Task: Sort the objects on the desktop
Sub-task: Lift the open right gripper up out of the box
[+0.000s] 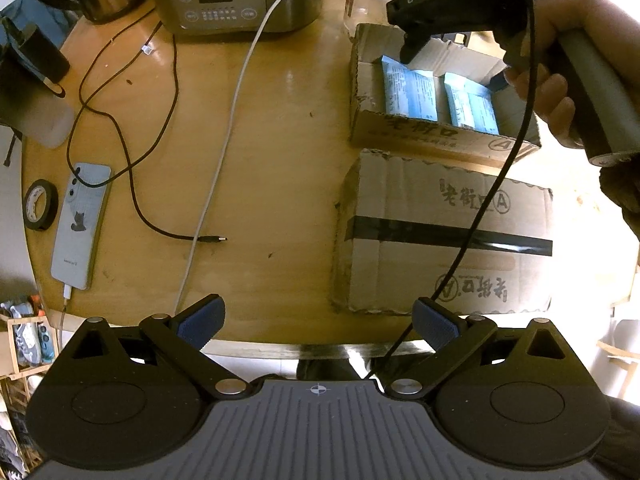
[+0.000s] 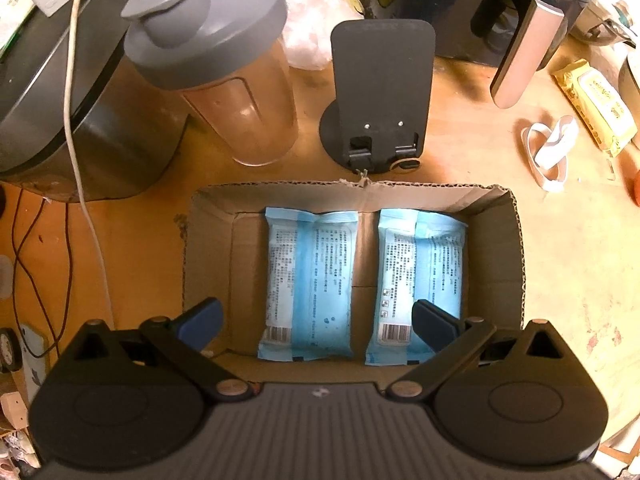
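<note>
Right wrist view: two blue packets (image 2: 308, 280) are seen lying in the open box (image 2: 516, 248), below the right gripper (image 2: 318, 322), held wide and empty.

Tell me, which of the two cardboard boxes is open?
The farther cardboard box, beneath the right gripper, is open, with two blue packets lying inside. The nearer box is sealed with black tape.
</note>
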`<state>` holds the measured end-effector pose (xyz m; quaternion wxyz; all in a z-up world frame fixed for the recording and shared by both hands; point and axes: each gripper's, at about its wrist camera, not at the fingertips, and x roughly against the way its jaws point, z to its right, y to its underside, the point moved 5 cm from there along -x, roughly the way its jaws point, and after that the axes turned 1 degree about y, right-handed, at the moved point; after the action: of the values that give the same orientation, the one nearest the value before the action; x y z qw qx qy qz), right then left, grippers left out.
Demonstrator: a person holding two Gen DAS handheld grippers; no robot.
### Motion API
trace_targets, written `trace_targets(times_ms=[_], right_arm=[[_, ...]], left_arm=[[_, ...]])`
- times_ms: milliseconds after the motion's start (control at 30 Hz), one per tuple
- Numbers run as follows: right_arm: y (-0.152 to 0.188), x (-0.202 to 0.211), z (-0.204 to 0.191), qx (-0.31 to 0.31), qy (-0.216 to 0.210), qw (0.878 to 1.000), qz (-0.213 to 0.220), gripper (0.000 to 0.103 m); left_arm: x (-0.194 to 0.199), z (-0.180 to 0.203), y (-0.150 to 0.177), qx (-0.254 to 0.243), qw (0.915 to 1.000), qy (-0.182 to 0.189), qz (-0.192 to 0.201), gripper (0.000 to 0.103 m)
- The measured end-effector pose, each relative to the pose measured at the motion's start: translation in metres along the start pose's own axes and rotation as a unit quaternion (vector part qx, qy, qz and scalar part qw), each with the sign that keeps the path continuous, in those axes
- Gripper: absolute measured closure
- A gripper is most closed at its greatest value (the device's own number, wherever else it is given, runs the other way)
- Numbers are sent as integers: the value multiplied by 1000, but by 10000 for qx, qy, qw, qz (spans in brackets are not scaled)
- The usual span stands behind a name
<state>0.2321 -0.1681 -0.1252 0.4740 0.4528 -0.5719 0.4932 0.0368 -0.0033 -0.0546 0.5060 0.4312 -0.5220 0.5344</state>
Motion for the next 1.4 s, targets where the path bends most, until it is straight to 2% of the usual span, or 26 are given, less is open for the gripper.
trace_targets(times_ms=[1400], right_arm=[[6, 4, 73, -194, 300, 9994, 18, 0]], left_arm=[[2, 19, -2, -94, 9999, -1, 62, 0]])
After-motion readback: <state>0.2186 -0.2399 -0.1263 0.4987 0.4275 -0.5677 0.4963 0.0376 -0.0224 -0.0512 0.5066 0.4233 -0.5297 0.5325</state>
